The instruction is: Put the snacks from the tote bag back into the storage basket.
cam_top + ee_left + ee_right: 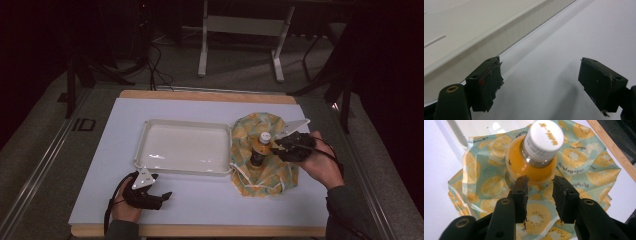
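Nearest the lens in the high view: left gripper (159,196), lying low on the white table (210,210) near its front edge, hand (125,207) curled behind it, wrist flat, jaws standing wide with bare tabletop between them. Just beyond, white tray (150,165), close beside the left jaw in the left gripper view. Farther right, right gripper (274,145), reaching in from the table's right side, hand (324,165) wrapped round its body, forearm angled up from the lower right corner. Jaws partly parted, tips just short of the bottle (531,165) in the right gripper view, apparently not pressing on it, though the contact point sits too close to judge for certain. Bottle of orange liquid, white cap on top, standing upright on a fruit-print cloth (481,185), spread on the table hard against the tray's right end.
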`<control>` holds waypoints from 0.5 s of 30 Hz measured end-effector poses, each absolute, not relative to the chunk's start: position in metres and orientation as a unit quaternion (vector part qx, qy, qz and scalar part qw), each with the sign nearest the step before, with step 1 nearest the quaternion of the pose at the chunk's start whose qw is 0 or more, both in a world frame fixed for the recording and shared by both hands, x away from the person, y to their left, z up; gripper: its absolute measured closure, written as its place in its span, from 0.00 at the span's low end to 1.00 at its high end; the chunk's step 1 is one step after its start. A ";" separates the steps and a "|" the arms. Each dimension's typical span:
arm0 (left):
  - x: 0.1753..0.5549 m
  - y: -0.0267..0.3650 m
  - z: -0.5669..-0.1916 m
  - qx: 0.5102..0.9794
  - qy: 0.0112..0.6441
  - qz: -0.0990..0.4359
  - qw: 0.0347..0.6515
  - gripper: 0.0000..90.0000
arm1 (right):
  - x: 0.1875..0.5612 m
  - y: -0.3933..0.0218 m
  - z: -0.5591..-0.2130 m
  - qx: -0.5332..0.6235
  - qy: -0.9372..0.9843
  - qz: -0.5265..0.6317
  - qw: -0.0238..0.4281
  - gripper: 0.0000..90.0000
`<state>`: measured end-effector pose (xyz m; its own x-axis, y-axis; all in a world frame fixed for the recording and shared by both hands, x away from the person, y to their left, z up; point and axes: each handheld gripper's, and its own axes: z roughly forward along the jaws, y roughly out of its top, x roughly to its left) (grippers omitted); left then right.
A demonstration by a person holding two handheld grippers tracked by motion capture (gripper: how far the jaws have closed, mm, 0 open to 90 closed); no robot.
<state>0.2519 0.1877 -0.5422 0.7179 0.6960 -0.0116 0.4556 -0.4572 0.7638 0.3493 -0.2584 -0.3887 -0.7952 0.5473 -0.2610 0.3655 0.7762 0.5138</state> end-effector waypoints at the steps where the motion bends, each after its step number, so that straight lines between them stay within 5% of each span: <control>1: 0.252 0.188 -0.542 0.840 0.343 0.153 0.392 0.21 | 0.350 -0.258 -0.388 0.246 0.921 0.224 0.203 0.69; 15: 0.252 0.188 -0.542 0.840 0.343 0.153 0.392 0.21 | 0.360 -0.245 -0.379 0.243 0.925 0.209 0.203 0.60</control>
